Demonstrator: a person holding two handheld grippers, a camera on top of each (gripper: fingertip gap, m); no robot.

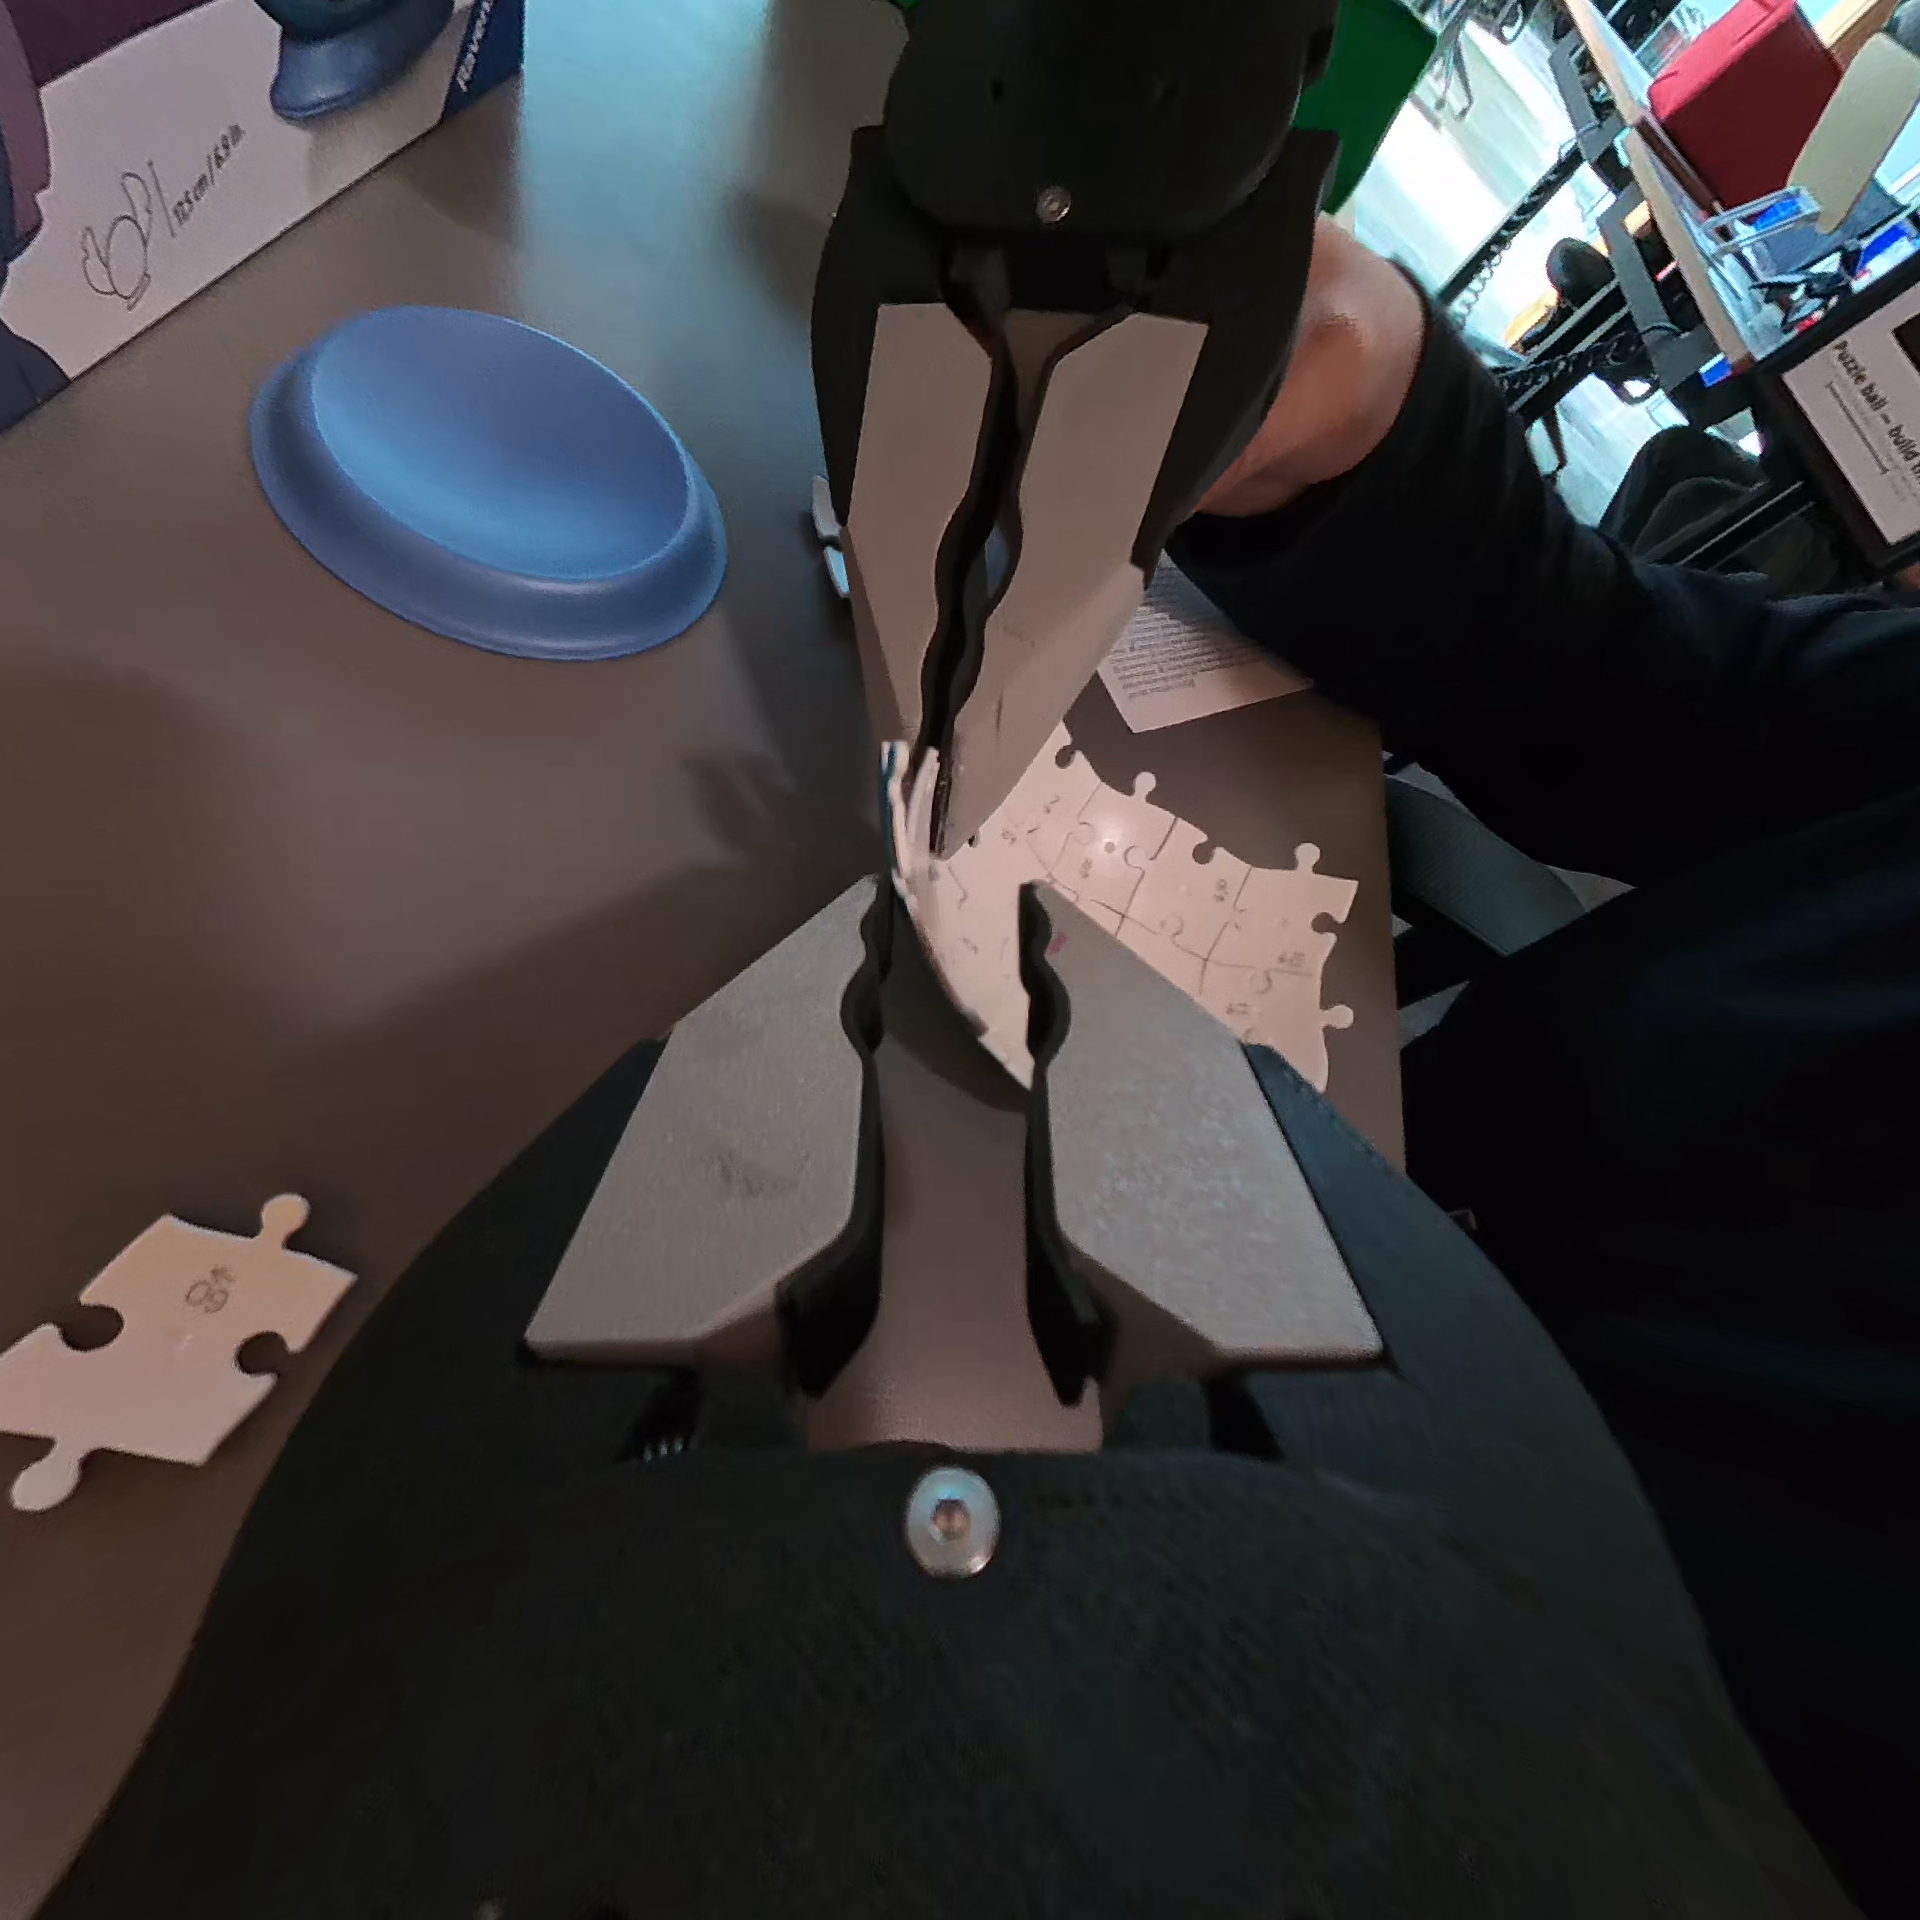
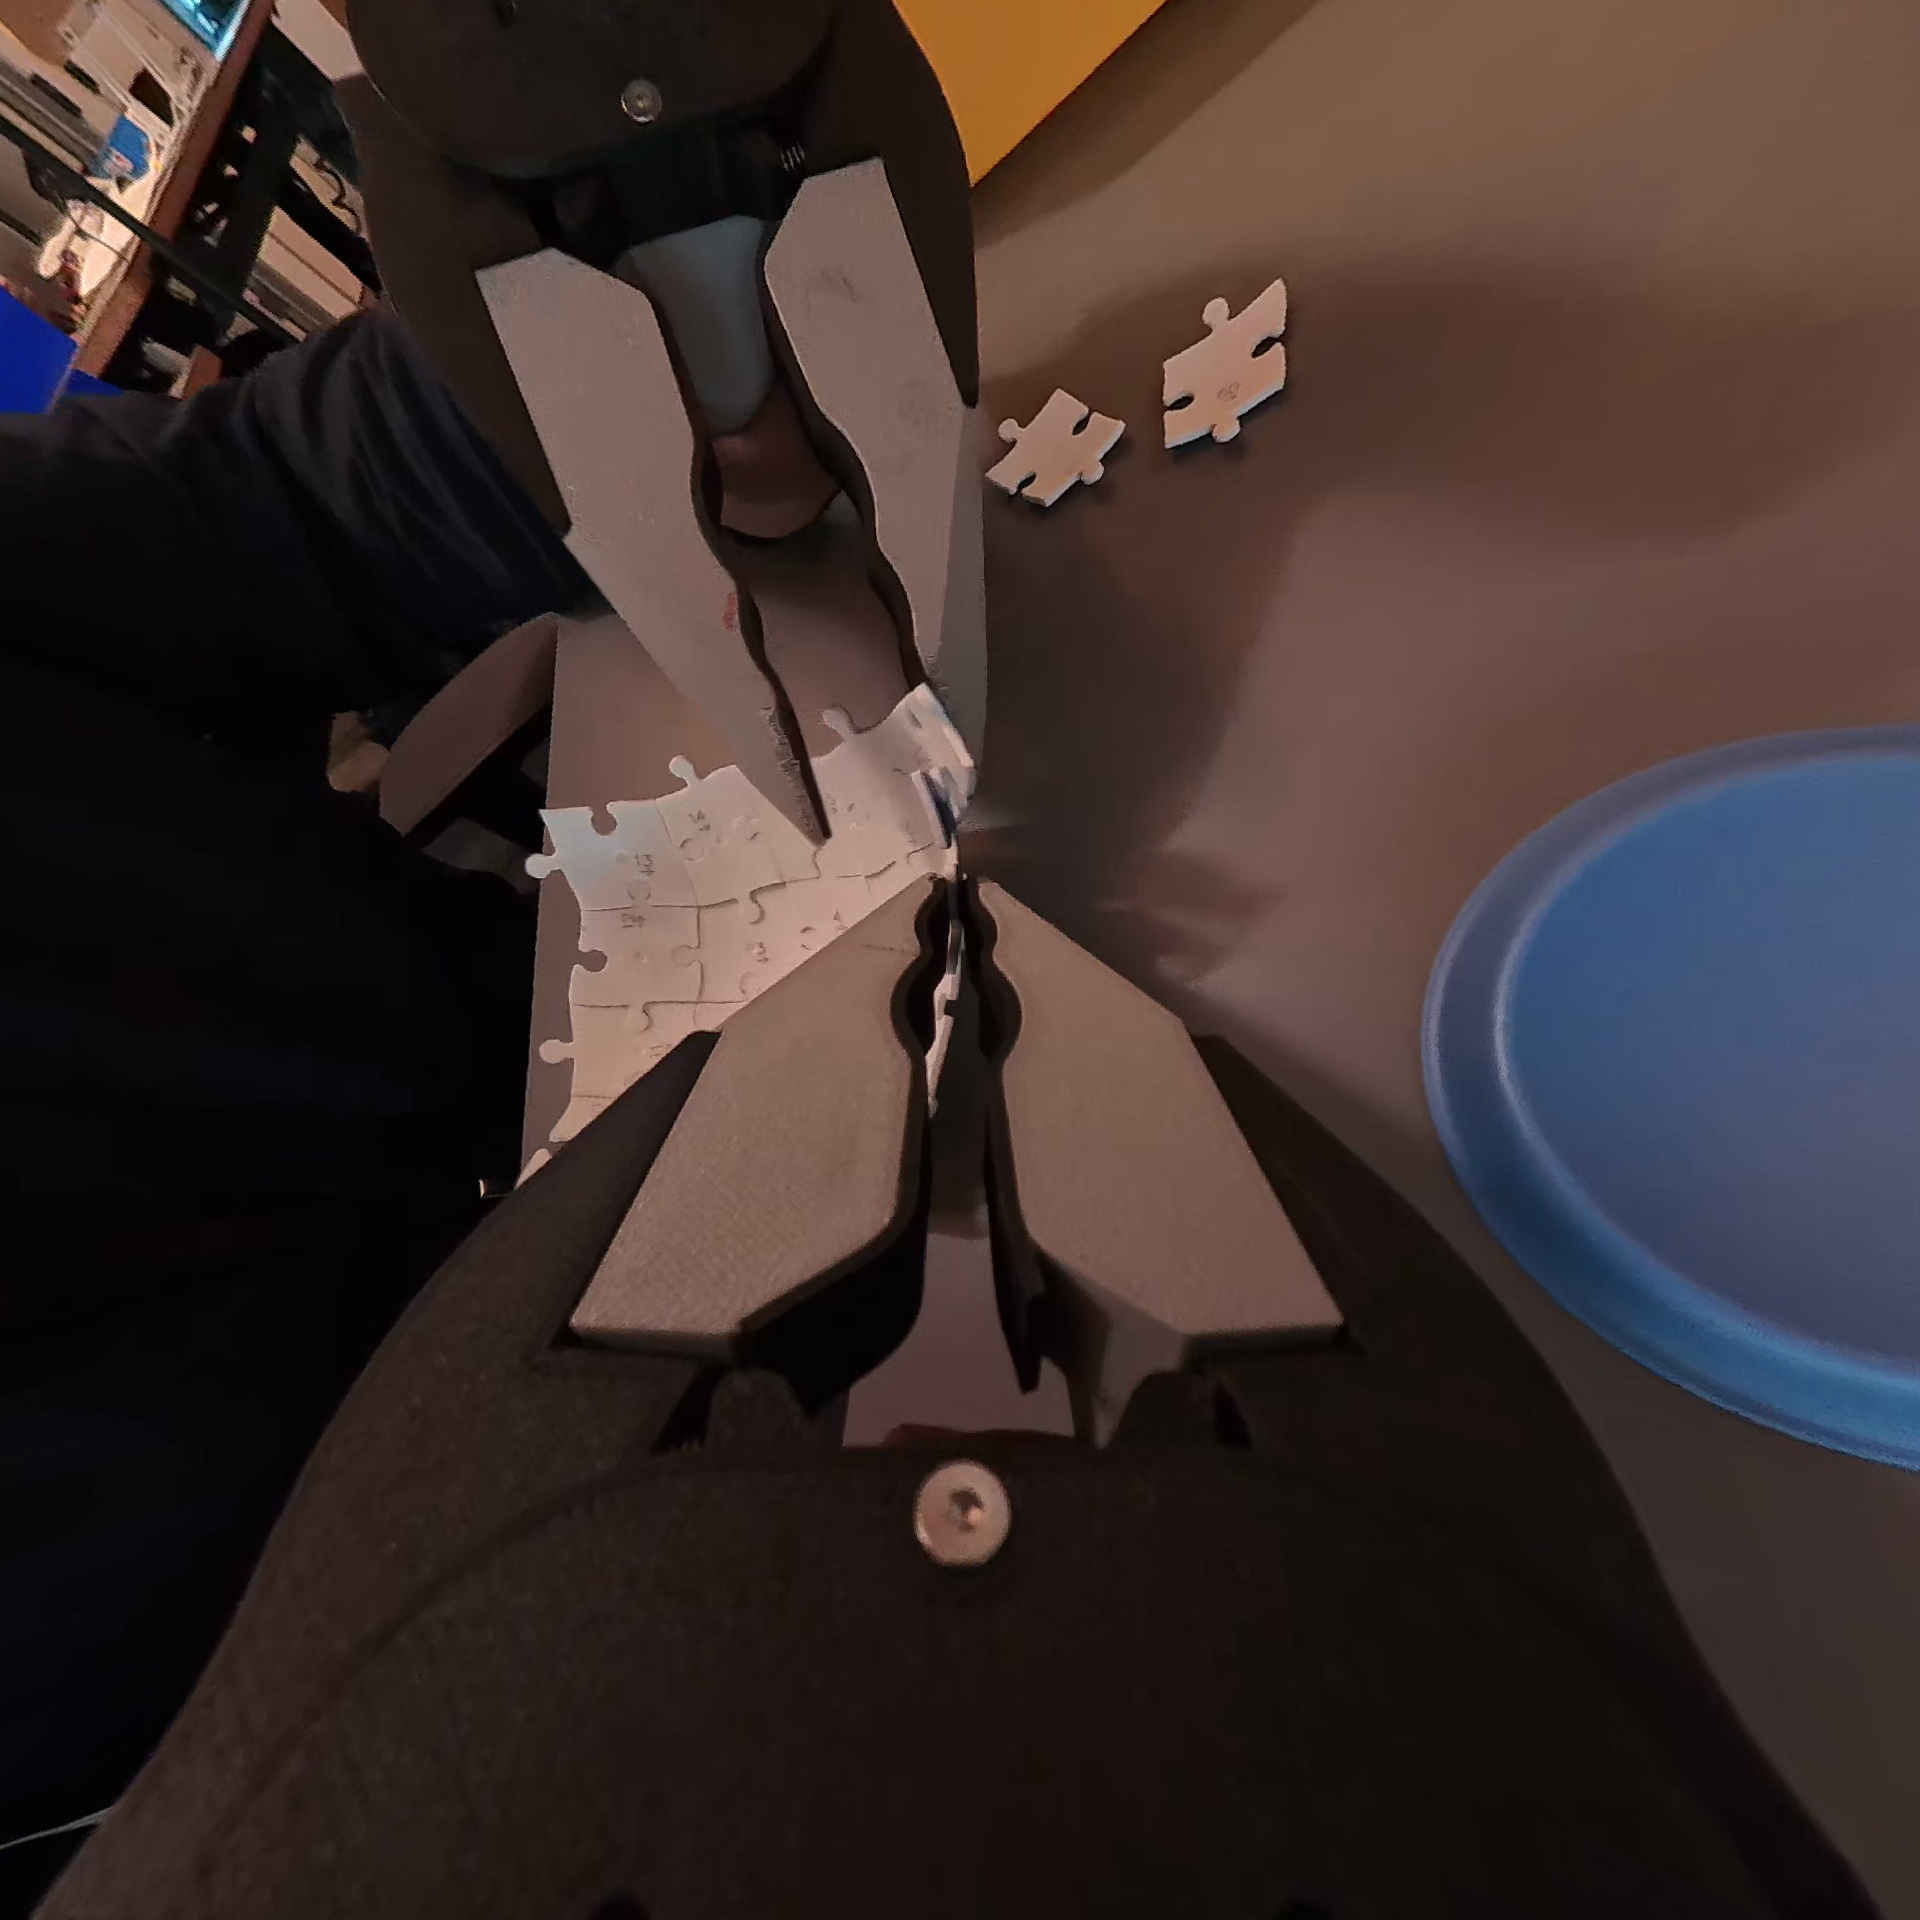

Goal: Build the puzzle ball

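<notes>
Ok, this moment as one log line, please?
right gripper: shut on puzzle section edge | left gripper: straddles it, grip unclear | loose pieces: on table

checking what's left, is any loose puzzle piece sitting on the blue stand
No, the blue stand is bare; the loose pieces lie on the table.

Small printed numbers on the white backs of the joined puzzle pieces and on a loose piece. Printed lines on a paper sheet, the box and a propped card.
</notes>
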